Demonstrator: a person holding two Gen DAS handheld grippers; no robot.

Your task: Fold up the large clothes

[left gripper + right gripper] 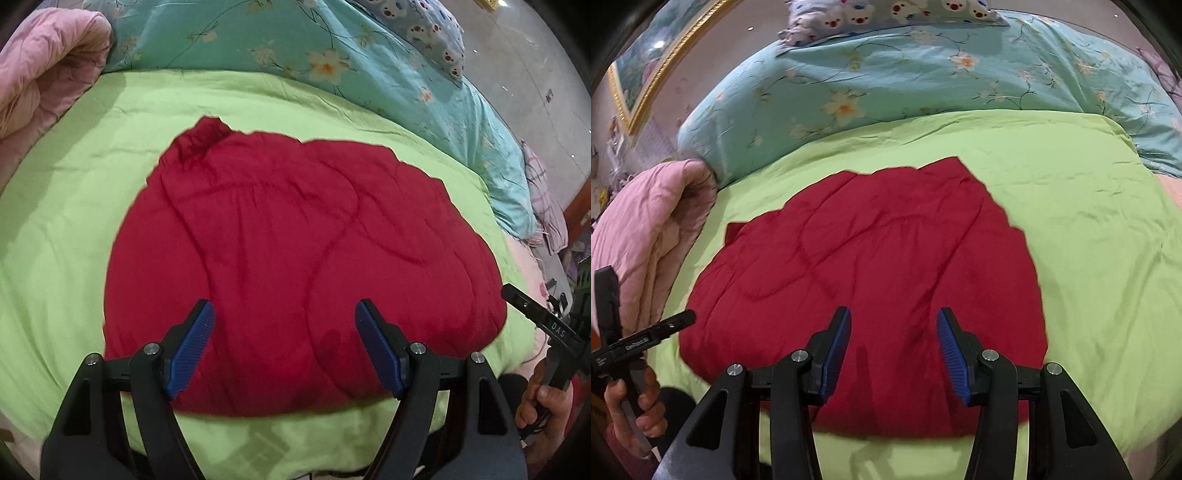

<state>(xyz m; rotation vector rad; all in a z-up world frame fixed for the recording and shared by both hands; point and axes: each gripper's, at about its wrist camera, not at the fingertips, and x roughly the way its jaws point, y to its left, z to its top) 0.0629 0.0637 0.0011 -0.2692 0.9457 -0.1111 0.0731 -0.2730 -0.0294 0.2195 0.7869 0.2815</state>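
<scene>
Your left gripper (284, 314) hangs above the near part of the red garment (295, 266), its blue-padded jaws spread wide apart with nothing between them. No pad touches the cloth as far as the left wrist view shows. Your right gripper (894, 321) stands in the same way over the near part of the same garment (871, 280), jaws apart and empty.

At the right edge of the left wrist view your right hand (546, 410) grips the handle of its tool. At the left edge of the right wrist view your left hand (631, 406) does likewise.

The red garment lies in a folded, rounded bundle on the green sheet (74, 221), roughly central on it, with seams and creases showing across its top layer. A ribbed cuff or collar end pokes out at its far left corner in the left wrist view; which of the two it is cannot be told. Green sheet shows all round the garment (1089, 240).

To the left of the sheet sits a rolled pink quilt (44, 74), near the garment but apart from it. Beyond the sheet lies a teal floral quilt (923, 81), and farther still a bear-print pillow (894, 11). A gilt picture frame (653, 70) hangs on the wall at far left in the right wrist view.
</scene>
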